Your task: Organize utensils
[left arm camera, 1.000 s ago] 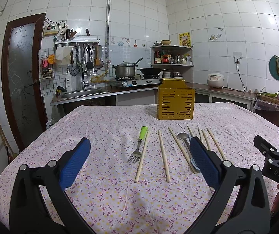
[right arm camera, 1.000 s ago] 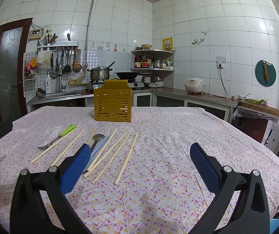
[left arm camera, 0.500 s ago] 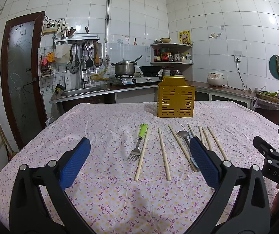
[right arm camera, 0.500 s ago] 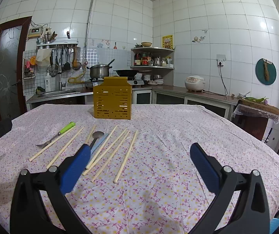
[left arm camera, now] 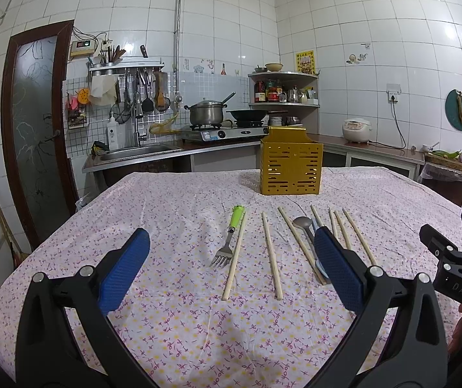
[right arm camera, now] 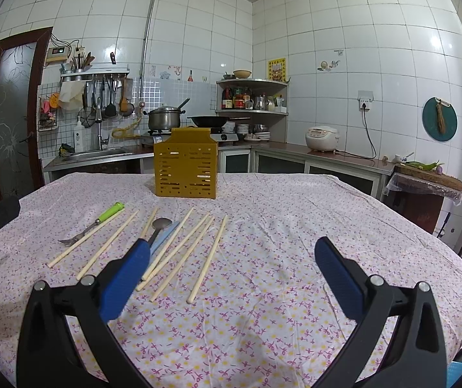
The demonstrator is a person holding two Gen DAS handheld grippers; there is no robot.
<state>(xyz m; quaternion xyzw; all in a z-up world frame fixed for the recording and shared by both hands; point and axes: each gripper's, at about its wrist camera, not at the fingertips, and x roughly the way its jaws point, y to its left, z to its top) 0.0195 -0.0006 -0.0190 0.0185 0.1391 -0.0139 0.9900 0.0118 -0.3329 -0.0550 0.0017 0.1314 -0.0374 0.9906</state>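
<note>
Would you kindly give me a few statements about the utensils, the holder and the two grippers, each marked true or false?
1. The fork has a green handle. True.
2. The left gripper is shut on a chopstick. False: its fingers stand wide apart and hold nothing.
3. The yellow holder stands upright on the tablecloth, beyond the row of utensils. True.
4. The spoon already sits inside the holder. False: it lies on the cloth among the chopsticks.
5. The right gripper is open and empty. True.
</note>
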